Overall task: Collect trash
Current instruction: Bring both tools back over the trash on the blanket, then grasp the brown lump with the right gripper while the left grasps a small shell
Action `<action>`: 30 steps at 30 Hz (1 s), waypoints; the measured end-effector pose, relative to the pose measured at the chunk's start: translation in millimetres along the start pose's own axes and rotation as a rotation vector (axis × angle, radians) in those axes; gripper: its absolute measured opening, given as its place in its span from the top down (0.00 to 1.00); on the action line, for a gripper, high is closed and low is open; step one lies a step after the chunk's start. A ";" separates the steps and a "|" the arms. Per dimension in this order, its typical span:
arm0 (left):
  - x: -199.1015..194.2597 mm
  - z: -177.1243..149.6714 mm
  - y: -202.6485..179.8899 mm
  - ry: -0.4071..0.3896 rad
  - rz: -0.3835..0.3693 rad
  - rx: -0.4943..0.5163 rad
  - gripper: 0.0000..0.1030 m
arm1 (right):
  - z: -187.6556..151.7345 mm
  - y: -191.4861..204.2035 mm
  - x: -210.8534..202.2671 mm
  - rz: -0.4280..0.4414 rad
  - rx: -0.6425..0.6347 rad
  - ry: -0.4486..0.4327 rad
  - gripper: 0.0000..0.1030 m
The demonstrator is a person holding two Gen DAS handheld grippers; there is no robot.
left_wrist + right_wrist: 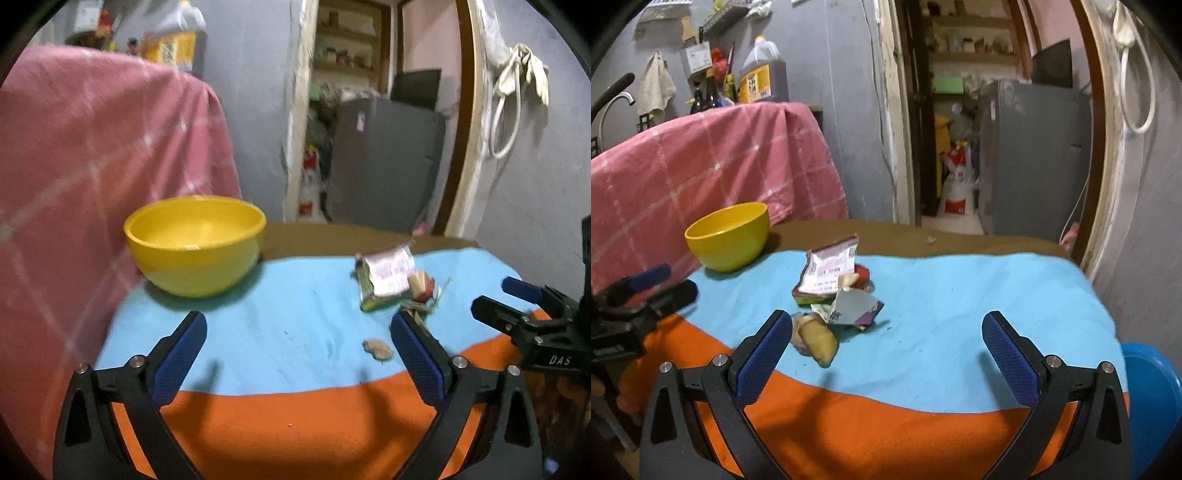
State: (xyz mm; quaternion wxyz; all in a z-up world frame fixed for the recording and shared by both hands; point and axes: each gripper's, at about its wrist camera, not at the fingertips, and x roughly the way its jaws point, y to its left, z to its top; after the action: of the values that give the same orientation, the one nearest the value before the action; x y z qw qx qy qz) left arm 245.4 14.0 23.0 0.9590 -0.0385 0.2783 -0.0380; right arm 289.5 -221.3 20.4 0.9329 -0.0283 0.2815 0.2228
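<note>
1. The round yellow plastic bowl (194, 243) stood empty at the far left corner of the worktop (960, 295), which was covered by a blue and orange cloth. By that sign, collecting had not begun.
2. All the trash lay loose near the middle of the worktop: a crumpled pink and green snack wrapper (829, 275), a torn white and purple paper scrap (855, 308), a yellowish peel (816, 339) and a small red piece (863, 274).
3. The left gripper (297, 354) hung released over the near edge, jaws spread wide, holding nothing. The right gripper (882, 350) was likewise released and empty, the peel just beside its left finger.
4. Only the right view showed the paper scrap clearly, plus a blue plastic tub (1152, 398) past the worktop's right edge.
5. The left view was blurred; it looked straight into the bowl.
</note>
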 end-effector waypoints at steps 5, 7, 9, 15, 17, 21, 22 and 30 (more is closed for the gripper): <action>22.1 -1.4 -6.3 0.142 -0.107 0.012 0.36 | -0.7 5.1 12.7 0.047 -0.034 0.085 0.10; 28.8 -2.2 -7.8 0.185 -0.147 0.014 0.46 | -2.6 9.4 17.1 0.053 -0.059 0.116 0.20; 32.9 -3.0 -9.1 0.213 -0.189 0.018 0.51 | -4.6 13.6 20.5 0.062 -0.078 0.140 0.27; 43.1 -3.9 -17.8 0.275 -0.249 0.051 0.63 | -6.7 20.7 28.4 0.093 -0.123 0.197 0.40; 45.7 -2.6 -21.6 0.282 -0.263 0.062 0.63 | -7.0 21.3 31.0 0.100 -0.124 0.211 0.46; 54.8 1.0 -24.8 0.297 -0.273 0.064 0.64 | -7.3 19.6 35.2 0.124 -0.111 0.236 0.51; 55.6 1.4 -25.3 0.298 -0.270 0.066 0.67 | -7.1 18.6 35.7 0.130 -0.105 0.239 0.51; 60.0 1.3 -13.8 0.304 -0.272 -0.003 0.83 | -0.8 16.5 50.2 0.170 -0.075 0.292 0.51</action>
State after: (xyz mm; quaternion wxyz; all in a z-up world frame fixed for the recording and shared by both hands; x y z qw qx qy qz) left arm 296.0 -5.3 -6.5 0.8918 -0.0708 0.4123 -0.1723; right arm 319.3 -186.5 -6.1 0.8582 -0.0710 0.4068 0.3049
